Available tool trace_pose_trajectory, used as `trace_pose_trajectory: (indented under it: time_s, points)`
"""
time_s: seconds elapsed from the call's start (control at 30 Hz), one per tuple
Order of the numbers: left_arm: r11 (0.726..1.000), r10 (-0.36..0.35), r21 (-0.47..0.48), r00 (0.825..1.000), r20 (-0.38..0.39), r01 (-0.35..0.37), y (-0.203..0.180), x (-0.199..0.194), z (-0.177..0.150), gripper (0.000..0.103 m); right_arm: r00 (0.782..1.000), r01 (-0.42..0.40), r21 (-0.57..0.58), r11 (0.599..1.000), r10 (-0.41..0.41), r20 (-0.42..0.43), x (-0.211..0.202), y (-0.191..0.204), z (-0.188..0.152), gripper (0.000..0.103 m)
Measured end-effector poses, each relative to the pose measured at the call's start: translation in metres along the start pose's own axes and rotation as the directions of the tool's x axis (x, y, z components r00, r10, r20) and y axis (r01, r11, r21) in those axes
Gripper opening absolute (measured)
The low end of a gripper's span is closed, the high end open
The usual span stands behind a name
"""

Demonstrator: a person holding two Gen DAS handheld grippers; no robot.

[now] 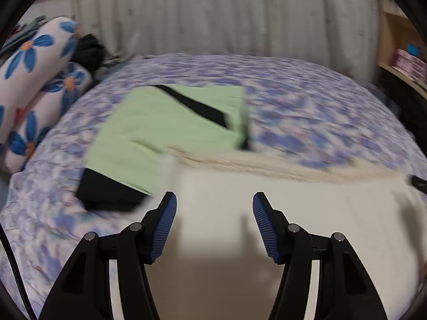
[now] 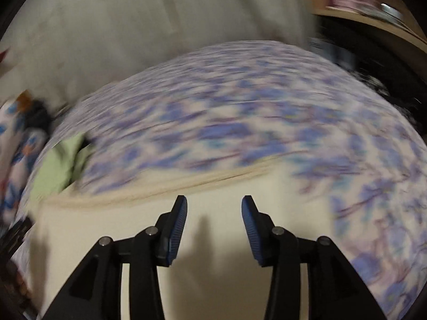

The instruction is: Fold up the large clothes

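A cream-white garment (image 1: pixel 267 213) lies flat on the bed, its ribbed beige edge (image 1: pixel 267 161) on the far side. My left gripper (image 1: pixel 214 200) hovers over it, open, nothing between its blue pads. In the right wrist view the same cream garment (image 2: pixel 213 240) fills the foreground with its ribbed edge (image 2: pixel 186 184) beyond. My right gripper (image 2: pixel 213 204) stands open above it, holding nothing. A folded light-green garment with black trim (image 1: pixel 160 133) rests on the bed to the left, touching the cream one; it shows as a green patch (image 2: pixel 58 165) in the blurred right view.
The bed carries a purple floral sheet (image 1: pixel 307 112). Flower-print bolsters (image 1: pixel 32 85) and a dark bundle (image 1: pixel 88 50) lie at the left. A pale curtain (image 1: pixel 213 13) hangs behind the bed. A wooden shelf (image 1: pixel 400 53) with boxes stands at the right.
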State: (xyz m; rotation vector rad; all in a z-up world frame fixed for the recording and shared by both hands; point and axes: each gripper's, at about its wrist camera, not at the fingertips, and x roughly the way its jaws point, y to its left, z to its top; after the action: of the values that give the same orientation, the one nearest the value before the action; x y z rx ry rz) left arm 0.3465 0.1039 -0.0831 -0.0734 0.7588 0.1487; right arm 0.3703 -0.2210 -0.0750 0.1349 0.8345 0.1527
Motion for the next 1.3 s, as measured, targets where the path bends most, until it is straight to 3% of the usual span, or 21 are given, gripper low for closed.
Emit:
trace_pose_trajectory:
  time_s: [0.13, 0.27, 0.33, 0.43, 0.5, 0.57, 0.6, 0.67, 0.7, 0.77, 0.87, 0.97, 1.03, 1.17, 1.3]
  points:
    - [0.995, -0.101, -0.007, 0.991, -0.083, 0.101, -0.033, 0.010, -0.016, 0.058, 0.992, -0.106, -0.107, 0.989, 0.098, -0.077, 0.019, 0.063, -0.016, 0.042]
    - [0.998, -0.048, 0.030, 0.992, -0.120, 0.052, -0.048, 0.033, -0.028, 0.061, 0.986, -0.111, -0.129, 0.985, 0.092, -0.139, 0.048, 0.079, -0.027, 0.043]
    - [0.998, -0.045, 0.032, 0.993, -0.106, 0.049, -0.044, 0.037, -0.024, 0.066, 0.984, -0.135, -0.094, 0.986, 0.122, -0.132, 0.053, 0.066, -0.023, 0.041]
    - [1.000, 0.016, 0.028, 0.995, -0.096, -0.014, -0.031, 0.046, -0.015, 0.066, 0.993, -0.068, -0.067, 0.995, 0.060, -0.106, 0.054, 0.037, -0.011, 0.040]
    - [0.998, 0.066, 0.005, 0.992, -0.104, -0.066, -0.013, 0.055, -0.009, 0.067, 0.996, 0.006, -0.044, 0.999, -0.010, -0.093, 0.054, 0.009, -0.003, 0.040]
    - [0.996, 0.068, -0.043, 0.991, -0.115, -0.074, 0.010, 0.062, -0.005, 0.081, 0.984, 0.165, -0.028, 0.986, -0.166, -0.064, 0.054, -0.035, 0.002, 0.040]
    - [0.995, 0.067, -0.067, 0.991, -0.119, -0.076, 0.020, 0.064, -0.005, 0.085, 0.979, 0.193, -0.010, 0.981, -0.194, -0.070, 0.053, -0.050, 0.002, 0.042]
    - [0.993, 0.042, -0.102, 0.991, -0.128, -0.055, 0.033, 0.067, -0.005, 0.085, 0.987, 0.143, 0.105, 0.984, -0.135, -0.081, 0.046, -0.093, 0.003, 0.037]
    - [0.993, 0.038, -0.108, 0.991, -0.129, -0.053, 0.035, 0.066, -0.005, 0.085, 0.990, 0.124, 0.143, 0.982, -0.114, -0.078, 0.040, -0.106, 0.002, 0.026]
    - [0.993, 0.070, -0.085, 0.989, -0.133, -0.081, 0.032, 0.061, -0.004, 0.085, 0.992, 0.106, 0.156, 0.982, -0.094, -0.082, 0.030, -0.111, 0.002, 0.023]
    - [0.994, 0.089, -0.053, 0.987, -0.130, -0.096, 0.024, 0.044, -0.005, 0.085, 0.991, 0.114, 0.117, 0.987, -0.104, -0.085, 0.008, -0.090, -0.002, 0.027]
    - [0.999, 0.035, -0.028, 0.997, -0.073, -0.037, 0.007, 0.002, -0.018, 0.085, 0.998, 0.019, 0.089, 0.996, -0.013, -0.063, -0.018, -0.058, -0.015, 0.029]
    - [1.000, 0.022, -0.009, 0.999, -0.050, -0.022, -0.003, -0.024, -0.031, 0.085, 0.998, -0.036, 0.061, 0.998, 0.039, -0.050, -0.035, -0.029, -0.028, 0.042]
    - [0.999, -0.041, -0.016, 0.998, -0.037, 0.040, -0.019, -0.062, -0.071, 0.085, 0.991, -0.131, -0.022, 0.991, 0.130, -0.043, -0.060, 0.018, -0.065, 0.051]
    - [1.000, -0.006, -0.016, 0.998, -0.064, 0.005, -0.022, -0.064, -0.105, 0.085, 0.990, -0.112, -0.073, 0.991, 0.105, -0.091, -0.055, 0.031, -0.101, 0.051]
